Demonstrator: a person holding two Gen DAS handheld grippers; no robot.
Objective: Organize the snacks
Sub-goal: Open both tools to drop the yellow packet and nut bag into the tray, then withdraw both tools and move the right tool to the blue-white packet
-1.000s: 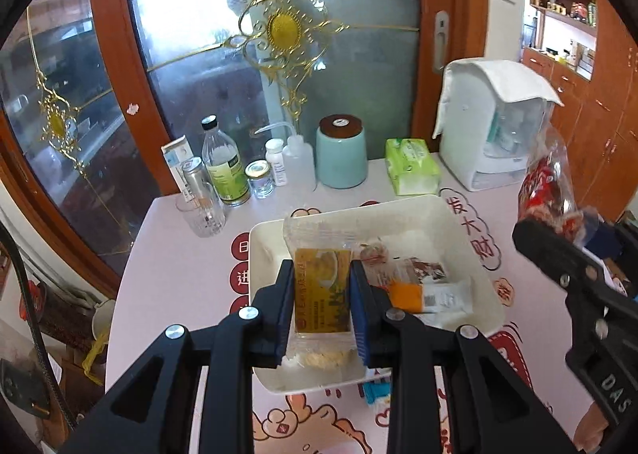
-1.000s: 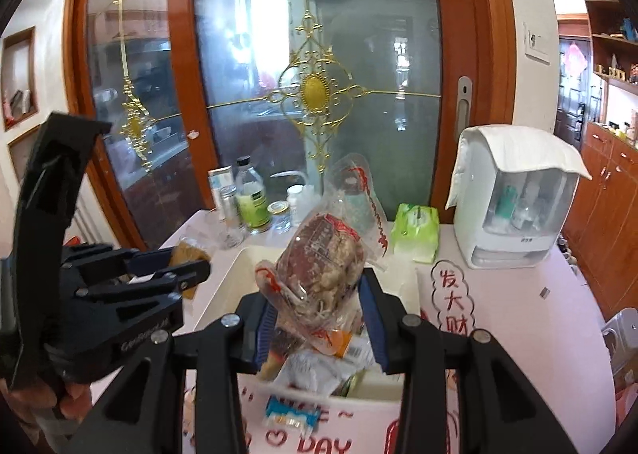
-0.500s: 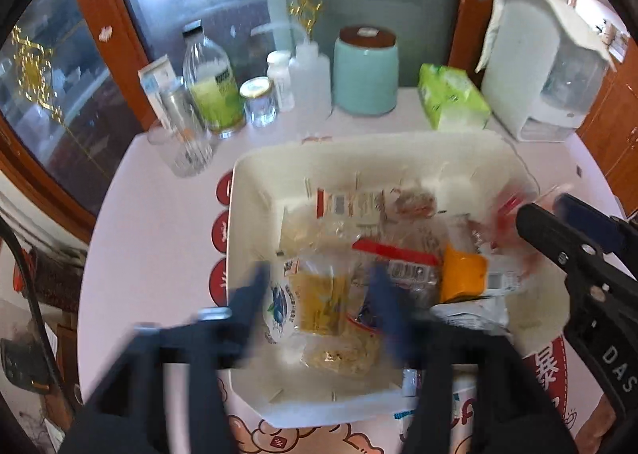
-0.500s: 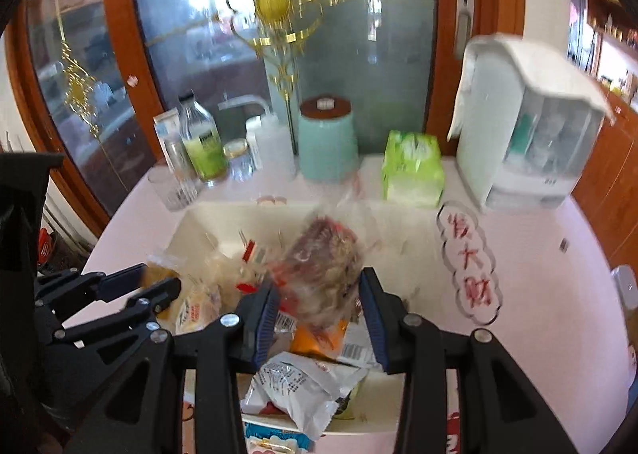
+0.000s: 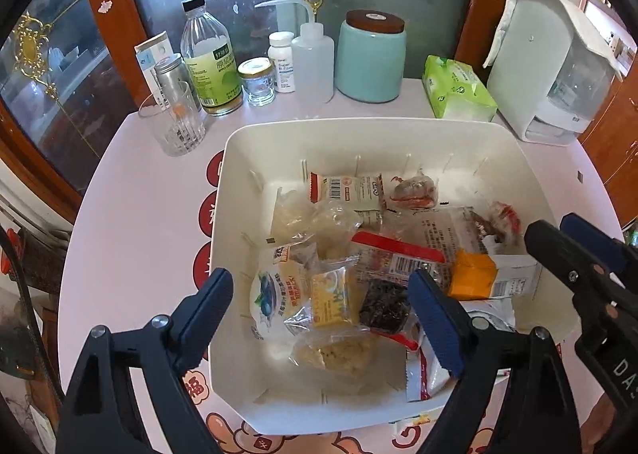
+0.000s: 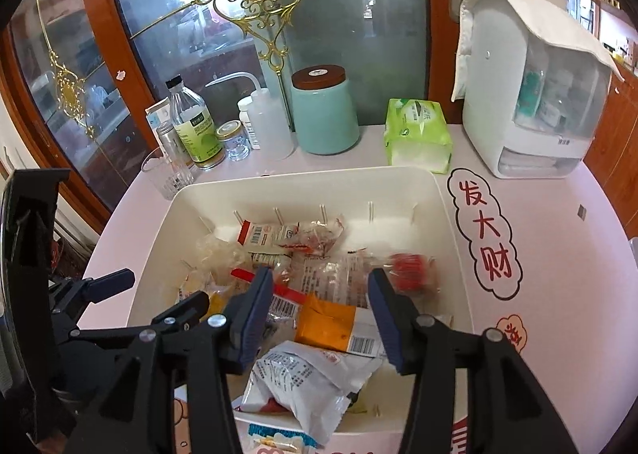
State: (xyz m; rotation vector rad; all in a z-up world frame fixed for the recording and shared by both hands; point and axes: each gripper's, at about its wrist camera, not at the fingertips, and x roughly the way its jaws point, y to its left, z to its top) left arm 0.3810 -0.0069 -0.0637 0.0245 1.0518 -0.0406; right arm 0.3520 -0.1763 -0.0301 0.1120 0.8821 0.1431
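Left wrist view: left gripper [image 5: 321, 296] just spread wide, pinching nothing, over white bin [image 5: 375, 135] on table, yellow snack packet [image 5: 331, 296] lying among wrappers below; right wrist view: right gripper [image 6: 321, 298] just parting, empty, red-wrapped snack [image 6: 410, 268] lying in bin beyond.

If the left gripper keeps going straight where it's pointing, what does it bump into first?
Probably the yellow snack packet lying in the white bin. The left gripper hangs open right over it, with the dark snack pack just beside. Depth is hard to judge, so it may touch both.
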